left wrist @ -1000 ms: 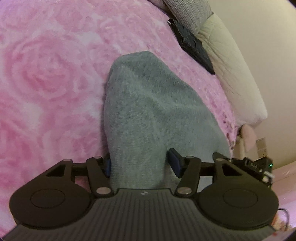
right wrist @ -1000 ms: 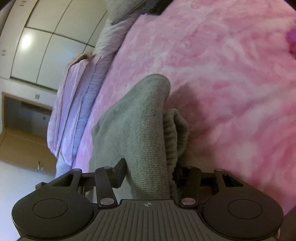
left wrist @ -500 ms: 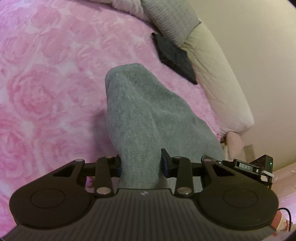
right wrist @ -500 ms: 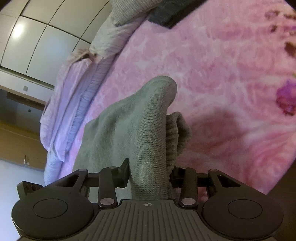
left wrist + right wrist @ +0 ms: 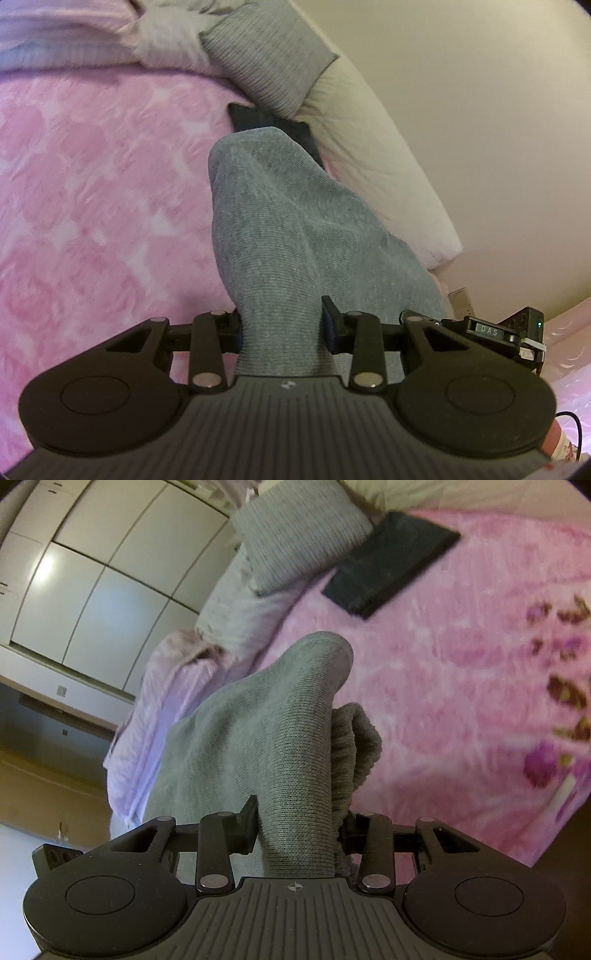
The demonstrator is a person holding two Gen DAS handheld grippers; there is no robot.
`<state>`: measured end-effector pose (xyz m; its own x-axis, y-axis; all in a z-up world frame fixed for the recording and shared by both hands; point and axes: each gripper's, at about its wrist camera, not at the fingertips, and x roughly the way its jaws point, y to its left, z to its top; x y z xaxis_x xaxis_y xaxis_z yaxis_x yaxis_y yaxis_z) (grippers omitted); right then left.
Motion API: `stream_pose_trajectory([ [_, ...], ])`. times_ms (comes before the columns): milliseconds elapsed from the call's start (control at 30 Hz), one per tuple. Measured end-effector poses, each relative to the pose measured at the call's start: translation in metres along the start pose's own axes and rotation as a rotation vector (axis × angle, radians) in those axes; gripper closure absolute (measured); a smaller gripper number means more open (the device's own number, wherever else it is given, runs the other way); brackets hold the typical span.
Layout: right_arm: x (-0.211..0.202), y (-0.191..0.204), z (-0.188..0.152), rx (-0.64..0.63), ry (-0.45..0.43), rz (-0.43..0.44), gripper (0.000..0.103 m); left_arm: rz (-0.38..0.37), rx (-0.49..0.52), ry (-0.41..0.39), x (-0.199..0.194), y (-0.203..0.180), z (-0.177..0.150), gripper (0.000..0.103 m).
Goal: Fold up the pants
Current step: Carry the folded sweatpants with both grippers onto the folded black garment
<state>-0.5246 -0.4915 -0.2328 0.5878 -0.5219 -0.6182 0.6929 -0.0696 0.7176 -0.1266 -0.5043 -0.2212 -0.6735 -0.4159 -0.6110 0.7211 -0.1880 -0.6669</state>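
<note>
Left tool (image 5: 282, 325): we find it clamped on the grey pants (image 5: 280, 229), fabric bunched between the jaws.
Right tool (image 5: 299, 830): clamped likewise, by the ribbed cuff (image 5: 356, 746).
Pants position: lifted, hanging over the pink bed (image 5: 92, 206).
Reason, we judge: two-point hold keeps the cloth spread for laying down.
Containers: we see none.

The left gripper (image 5: 282, 326) is matte black: a ribbed central body (image 5: 295, 424) with a small white emblem, round discs either side, silver pivot screws, blue finger pads (image 5: 328, 328). The right gripper (image 5: 297, 830) matches, with black pads and a crosshair mark.
</note>
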Motion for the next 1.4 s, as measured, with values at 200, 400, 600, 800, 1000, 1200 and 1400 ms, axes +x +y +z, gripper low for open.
stream_pose_trajectory([
  [200,0.0,-0.011,0.058,-0.026,-0.013,0.012,0.067,-0.002,0.014,-0.029,0.034,-0.03,0.032,0.072],
  [400,0.019,-0.044,0.148,-0.064,0.062,0.044,0.067,0.039,-0.046,-0.068,0.087,-0.061,0.066,0.072],
  [600,0.042,-0.082,0.257,-0.106,0.146,0.047,0.067,0.1,-0.125,-0.102,0.161,-0.103,0.108,0.072],
  [800,0.06,-0.111,0.356,-0.167,0.178,0.042,0.067,0.111,-0.166,-0.143,0.239,-0.133,0.151,0.072],
  [1000,0.1,-0.139,0.43,-0.196,0.189,0.043,0.067,0.124,-0.179,-0.154,0.304,-0.134,0.219,0.072],
  [1200,0.161,-0.164,0.487,-0.24,0.2,0.042,0.067,0.142,-0.198,-0.159,0.366,-0.111,0.265,0.072],
  [1400,0.219,-0.189,0.526,-0.27,0.213,0.03,0.067,0.174,-0.209,-0.154,0.428,-0.08,0.293,0.071],
])
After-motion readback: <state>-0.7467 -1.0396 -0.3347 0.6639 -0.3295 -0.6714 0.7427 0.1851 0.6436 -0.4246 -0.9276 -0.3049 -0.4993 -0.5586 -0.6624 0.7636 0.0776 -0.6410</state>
